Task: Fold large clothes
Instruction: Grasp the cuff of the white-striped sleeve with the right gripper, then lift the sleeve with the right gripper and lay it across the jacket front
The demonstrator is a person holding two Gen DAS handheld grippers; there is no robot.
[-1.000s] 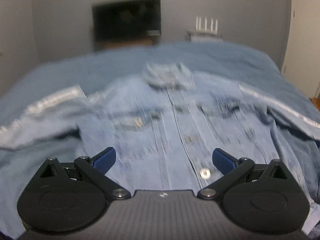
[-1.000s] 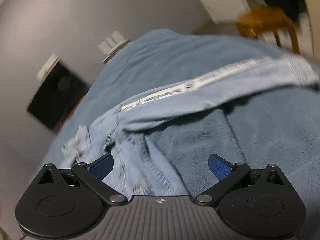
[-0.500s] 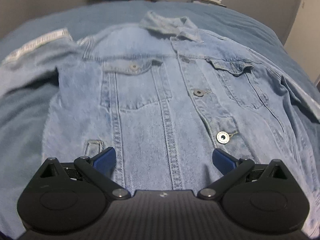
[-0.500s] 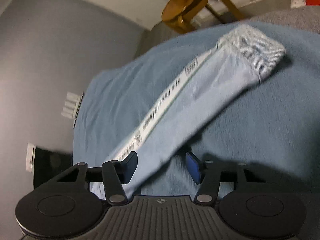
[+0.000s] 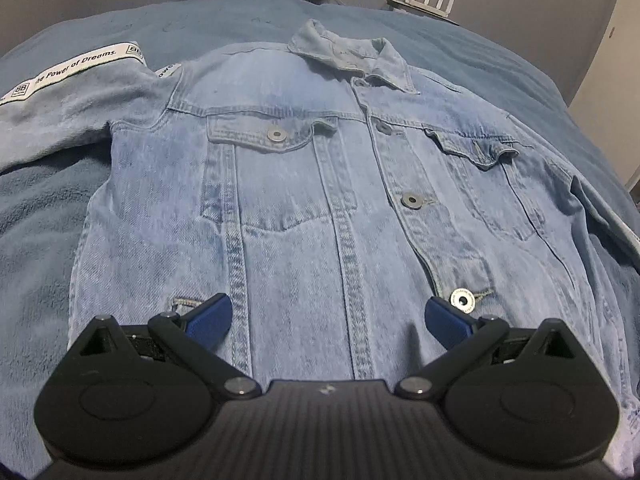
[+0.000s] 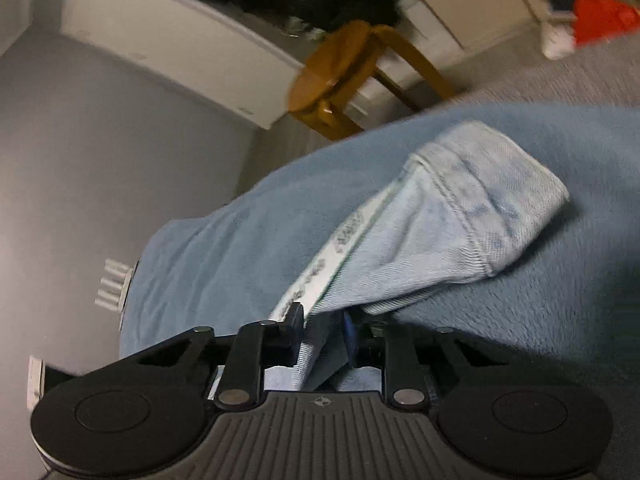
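A denim jacket (image 5: 320, 184) lies front-up and buttoned on a bed covered by a blue blanket (image 5: 40, 240), collar toward the top of the frame. The left tool (image 5: 326, 316) hangs over the jacket's lower front at the bottom of the left wrist view, its blue-padded fingers spread wide with the hem area and a metal button (image 5: 462, 301) just beside the right pad. One sleeve, bearing a white printed stripe (image 5: 76, 66), stretches to the upper left. In the right wrist view, the right tool (image 6: 322, 334) is closed narrow on the other sleeve (image 6: 432, 236), which runs up and right from the pads to its cuff at centre right, above the blanket. A wooden stool (image 6: 352, 76) stands at top centre.
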